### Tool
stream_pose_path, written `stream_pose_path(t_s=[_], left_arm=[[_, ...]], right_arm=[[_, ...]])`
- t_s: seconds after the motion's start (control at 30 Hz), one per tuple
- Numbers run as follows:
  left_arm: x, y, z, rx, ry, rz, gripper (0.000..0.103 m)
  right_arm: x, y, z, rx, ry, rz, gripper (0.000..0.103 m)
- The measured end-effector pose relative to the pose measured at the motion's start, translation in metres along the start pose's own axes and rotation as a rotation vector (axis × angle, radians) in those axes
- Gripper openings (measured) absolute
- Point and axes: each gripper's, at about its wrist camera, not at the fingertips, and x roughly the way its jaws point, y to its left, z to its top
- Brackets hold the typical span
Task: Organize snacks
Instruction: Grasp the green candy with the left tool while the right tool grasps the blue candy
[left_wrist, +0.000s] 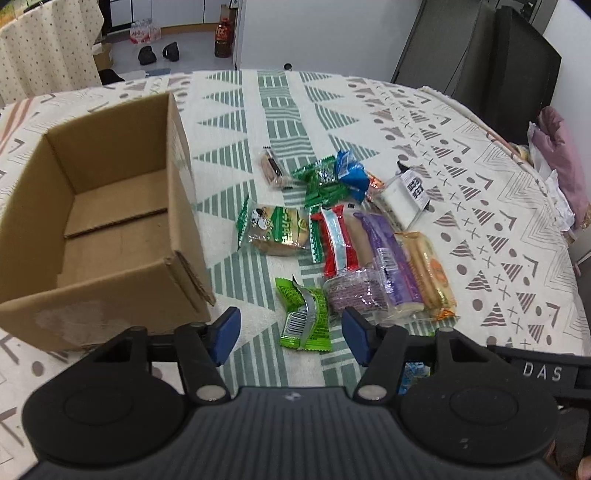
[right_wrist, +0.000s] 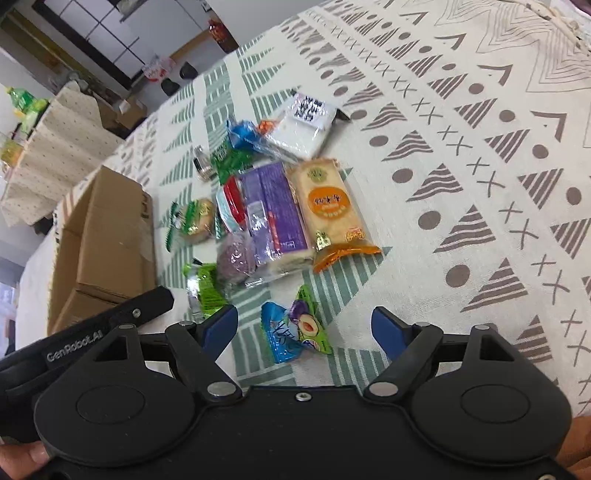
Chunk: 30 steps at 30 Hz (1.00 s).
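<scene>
Cardboard box (left_wrist: 110, 221) stood open and empty, left of the left gripper (left_wrist: 290, 334). Its jaws were apart, a green packet (left_wrist: 304, 319) between them. Right gripper (right_wrist: 304, 328) jaws were apart around a blue-green candy packet (right_wrist: 295, 332). The snack pile (left_wrist: 351, 240) lay ahead on the desk (left_wrist: 480, 221).

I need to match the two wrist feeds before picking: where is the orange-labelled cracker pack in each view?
Left wrist view: the orange-labelled cracker pack lies at the right edge of the snack pile, right of centre.
Right wrist view: the pack sits near centre, on the pile's right side.
Shared landmark: the purple pack lies directly to its left in both.
</scene>
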Motion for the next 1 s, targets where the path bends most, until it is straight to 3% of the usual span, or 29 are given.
stream_pose_path(t_s=[0.13, 0.2, 0.33, 0.47, 0.5, 0.57, 1.0], left_arm=[[0.014, -0.004, -0.001, 0.029, -0.011, 0.007, 0.06], [0.02, -0.007, -0.002, 0.051, -0.024, 0.013, 0.06], [0.034, -0.006, -0.004, 0.059, -0.019, 0.024, 0.06], [0.044, -0.002, -0.005, 0.04, -0.013, 0.014, 0.051], [0.045, -0.002, -0.006, 0.038, -0.016, 0.004, 0.048], [0.046, -0.003, -0.006, 0.032, -0.016, -0.011, 0.032], [0.005, -0.003, -0.006, 0.016, -0.094, -0.065, 0.023]], right_arm=[[0.01, 0.005, 0.0, -0.039, 0.013, -0.036, 0.076], [0.018, 0.006, -0.001, -0.057, 0.029, -0.061, 0.068], [0.027, 0.007, -0.003, -0.075, 0.04, -0.078, 0.062], [0.03, 0.008, -0.002, -0.09, 0.034, -0.094, 0.034], [0.03, 0.007, -0.002, -0.089, 0.032, -0.092, 0.033], [0.03, 0.009, -0.002, -0.095, 0.027, -0.086, 0.033], [0.006, 0.015, -0.006, -0.09, -0.052, -0.027, 0.032]])
